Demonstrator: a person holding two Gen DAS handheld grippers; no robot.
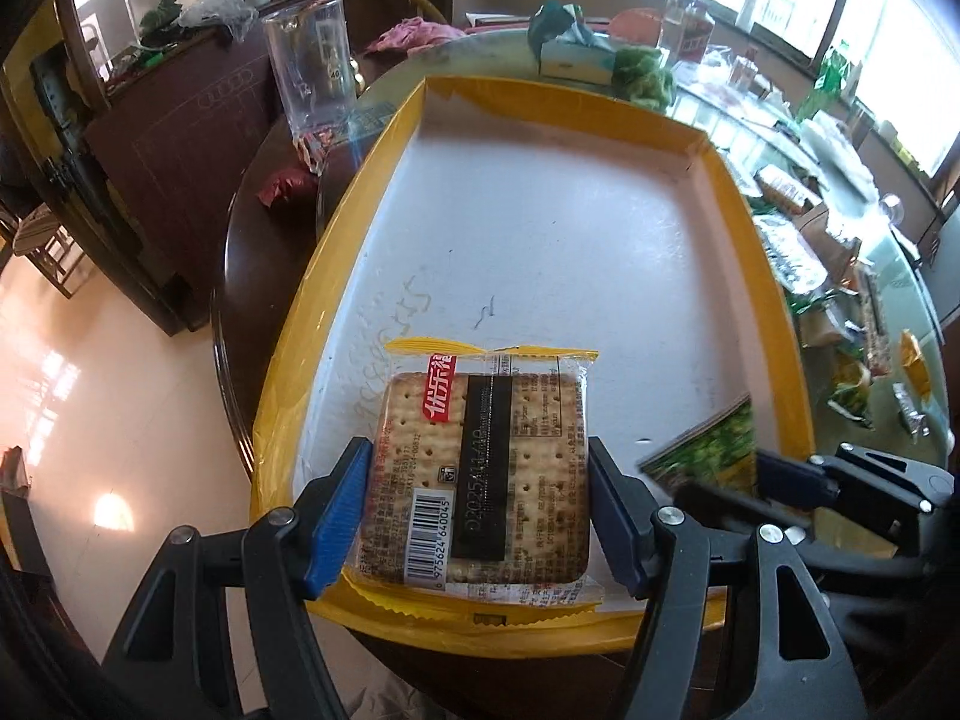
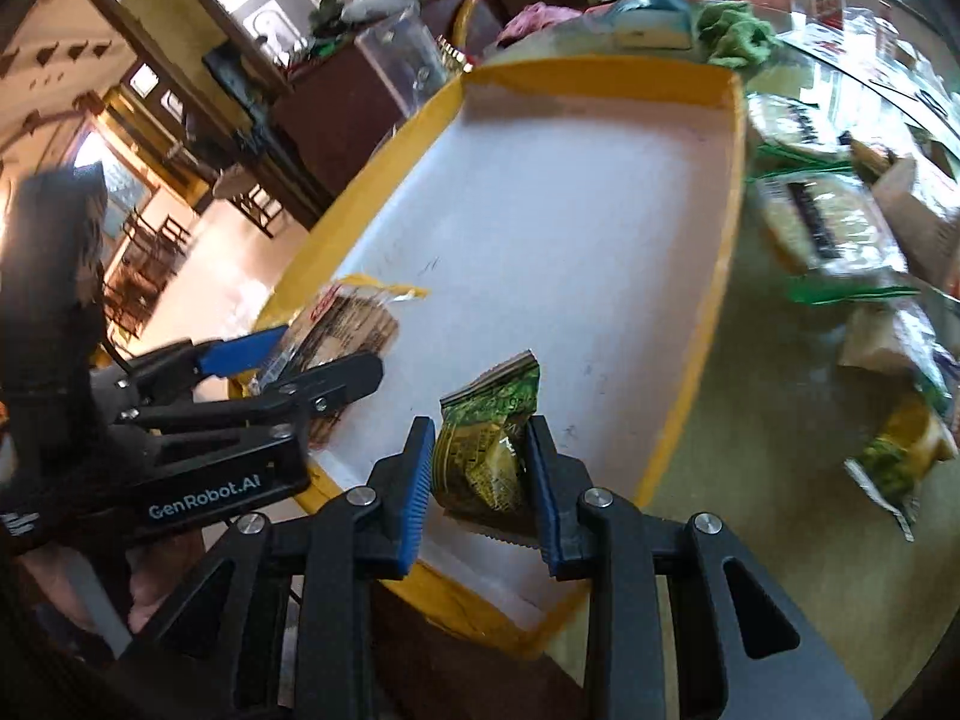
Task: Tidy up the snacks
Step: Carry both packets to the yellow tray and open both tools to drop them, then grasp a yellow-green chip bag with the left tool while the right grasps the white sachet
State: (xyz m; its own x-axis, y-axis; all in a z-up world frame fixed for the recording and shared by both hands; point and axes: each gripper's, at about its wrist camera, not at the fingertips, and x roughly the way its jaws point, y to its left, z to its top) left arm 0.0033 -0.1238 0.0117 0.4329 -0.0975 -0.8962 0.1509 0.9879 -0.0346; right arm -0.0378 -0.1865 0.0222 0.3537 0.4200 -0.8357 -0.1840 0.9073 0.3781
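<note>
Low in the left wrist view, the left gripper [image 1: 477,516] pinches a square cracker packet in clear wrap with yellow crimped ends [image 1: 480,474] by its two side edges, the blue pads [image 1: 336,510] pressed against the wrap, and holds it over the near end of a shallow white tray with a yellow rim [image 1: 774,276]. At the lower right of that view the right gripper [image 1: 714,480] shows blurred, with a green packet edge beside it. Low in the right wrist view, the right gripper [image 2: 480,480] squeezes a small green and yellow crinkled snack pouch [image 2: 489,444] between its blue pads [image 2: 417,480], also above the tray's near end [image 2: 723,276]; the left gripper [image 2: 300,360] with the crackers [image 2: 348,324] sits at middle left. Further up, the tray floor lies white with faint pen marks. Beyond its right rim, loose snack packets [image 2: 828,222] are scattered over a glass-topped table [image 2: 750,396]. At the far end stand a clear plastic container [image 1: 309,60] and a crumpled green cloth [image 1: 645,75].
</note>
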